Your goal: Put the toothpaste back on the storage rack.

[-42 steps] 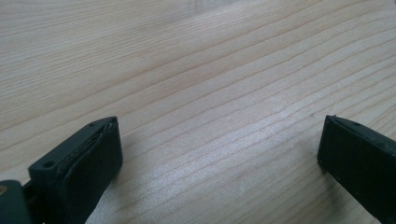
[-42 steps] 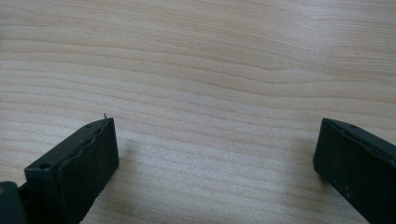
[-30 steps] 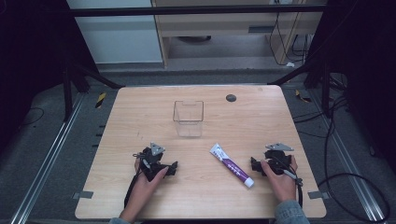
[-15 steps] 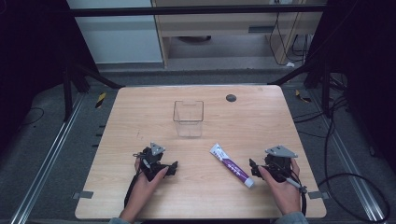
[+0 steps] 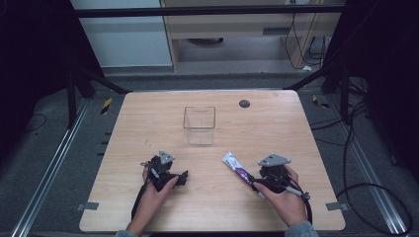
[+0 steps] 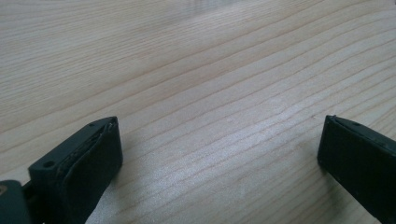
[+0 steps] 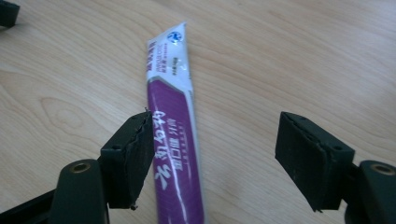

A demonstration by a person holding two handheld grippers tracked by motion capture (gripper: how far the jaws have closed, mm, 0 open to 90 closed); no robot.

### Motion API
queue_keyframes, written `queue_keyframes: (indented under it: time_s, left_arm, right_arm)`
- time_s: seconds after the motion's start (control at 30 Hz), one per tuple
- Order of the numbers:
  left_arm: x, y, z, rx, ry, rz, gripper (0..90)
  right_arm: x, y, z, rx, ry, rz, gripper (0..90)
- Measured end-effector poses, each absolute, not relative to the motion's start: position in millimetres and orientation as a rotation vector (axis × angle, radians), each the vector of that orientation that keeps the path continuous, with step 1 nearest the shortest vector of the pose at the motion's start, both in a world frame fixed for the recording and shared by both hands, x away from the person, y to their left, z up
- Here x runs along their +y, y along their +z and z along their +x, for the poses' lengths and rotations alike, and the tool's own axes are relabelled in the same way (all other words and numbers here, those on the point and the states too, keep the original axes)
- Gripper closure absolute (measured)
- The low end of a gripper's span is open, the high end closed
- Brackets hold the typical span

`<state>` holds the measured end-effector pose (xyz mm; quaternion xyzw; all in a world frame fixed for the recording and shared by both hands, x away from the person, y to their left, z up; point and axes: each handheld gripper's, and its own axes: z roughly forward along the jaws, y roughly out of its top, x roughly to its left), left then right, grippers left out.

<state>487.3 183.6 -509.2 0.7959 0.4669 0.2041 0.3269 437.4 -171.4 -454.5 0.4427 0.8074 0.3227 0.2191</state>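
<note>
The pale wooden desk (image 5: 148,118) carried a clear plastic box (image 5: 199,125), a purple-and-white tube (image 5: 238,170) and a small dark disc (image 5: 244,103).

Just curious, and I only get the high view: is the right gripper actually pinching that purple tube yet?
Observer: Not yet. The right gripper has just been closing its jaws, with the tube between them, but one jaw stands well clear of it.
Operator: Anything printed on it?
Observer: White lettering on the purple, plus a small blue round mark near its flat white end.
Operator: And the left gripper?
Observer: The left gripper has its jaws wide apart, with just bare table between them.
</note>
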Motion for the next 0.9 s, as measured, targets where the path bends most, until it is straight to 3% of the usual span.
queue_keyframes:
  time_s: [0.37,0.67,0.9]
  left_arm:
    - [183.6,-509.2,487.3,1.223,0.535,2.085,0.0]
    - [183.6,-509.2,487.3,1.223,0.534,2.084,0.0]
    - [183.4,-509.3,487.3,1.224,0.534,2.082,0.0]
  right_arm:
    - [-153.4,-454.1,446.5,2.306,0.859,1.176,33.2]
    - [-137.2,-450.9,456.9,2.359,0.821,1.127,44.9]
    - [-130.6,-450.0,463.8,2.394,0.789,1.118,48.5]
